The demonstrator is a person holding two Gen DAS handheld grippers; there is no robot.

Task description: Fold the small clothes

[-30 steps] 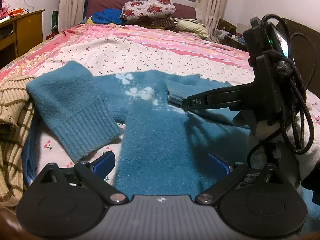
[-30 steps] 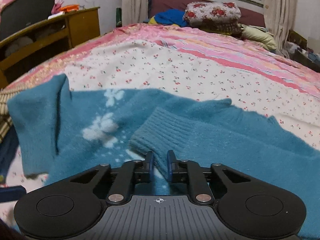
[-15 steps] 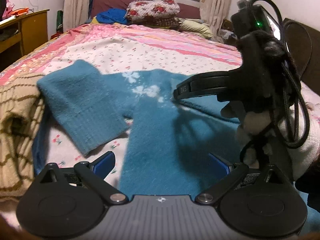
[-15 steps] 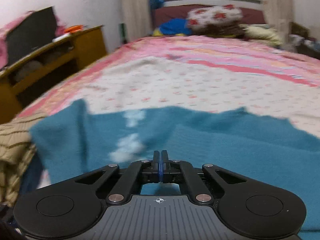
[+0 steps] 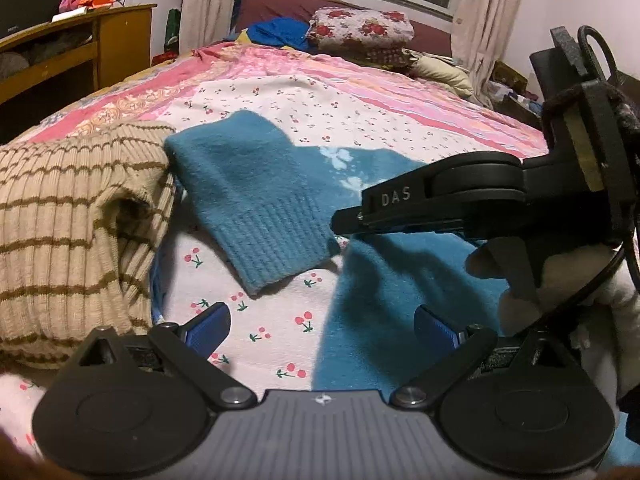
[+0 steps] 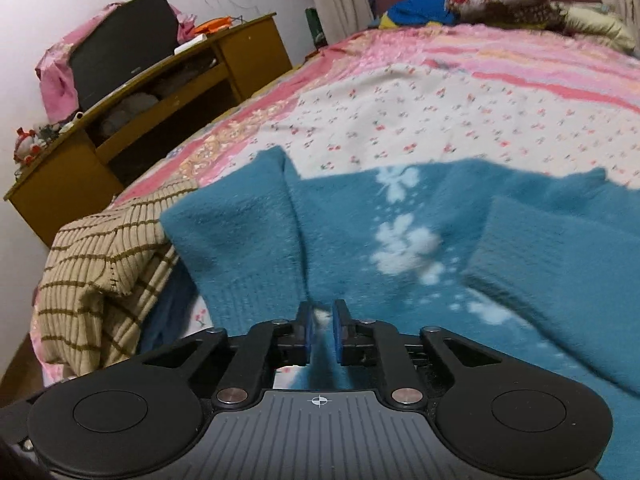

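fuzzy teal sweater (image 6: pixel 360 240), ribbed cuffs, left gripper (image 5: pixel 322 326) spread, right gripper (image 6: pixel 320 332) slightly parted

— What can't you see of the blue sweater (image 5: pixel 404 264)?
— Its right half sits behind your right gripper (image 5: pixel 344 222), and its hem runs under your left gripper (image 5: pixel 322 326).
— And in your right wrist view?
— The sweater's right side is cut by the frame edge; the white flowers (image 6: pixel 404 240) are smeared.
— The striped knit (image 5: pixel 68 224)?
— Cut off at the left edge.
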